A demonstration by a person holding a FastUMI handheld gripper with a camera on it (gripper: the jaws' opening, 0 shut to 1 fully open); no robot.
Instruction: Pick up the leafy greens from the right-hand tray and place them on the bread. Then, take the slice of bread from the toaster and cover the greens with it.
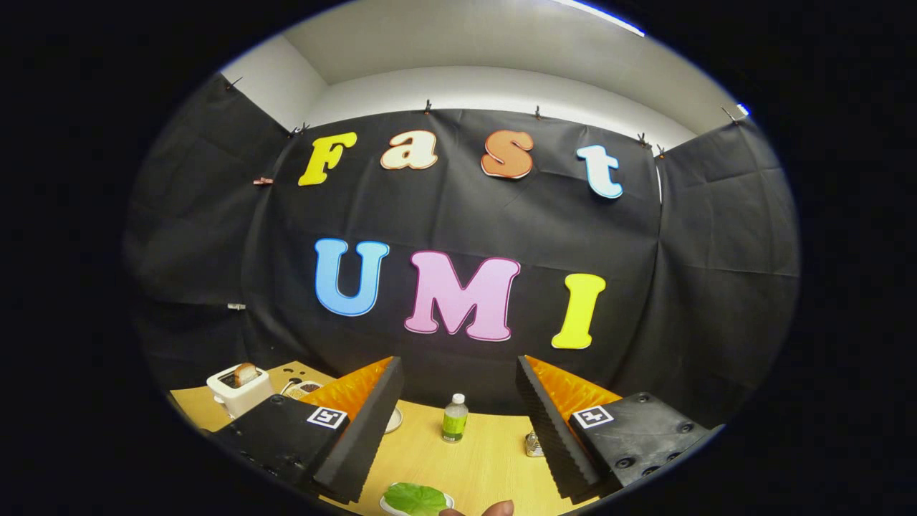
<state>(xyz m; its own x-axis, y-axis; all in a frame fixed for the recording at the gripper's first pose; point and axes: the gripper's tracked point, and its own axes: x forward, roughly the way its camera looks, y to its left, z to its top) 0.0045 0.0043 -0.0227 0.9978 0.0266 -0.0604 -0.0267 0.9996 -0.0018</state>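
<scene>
Right now I see my gripper (458, 387) with jaws wide apart, holding nothing, above the table (480, 459). Leafy greens (415, 498) lie between the fingers on a half-hidden tray (387, 506); the toaster (240, 390), holding a bread slice (246, 373), stands far left, the bottle (454, 418) beyond.

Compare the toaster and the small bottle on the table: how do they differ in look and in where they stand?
The toaster is white and boxy; the bottle is slim, green-labelled, with a white cap. The toaster holds a bread slice in its slot; the bottle is capped. The toaster stands left of the open claw; the bottle stands between its fingers, farther off. Both stand upright on the wooden table.
</scene>
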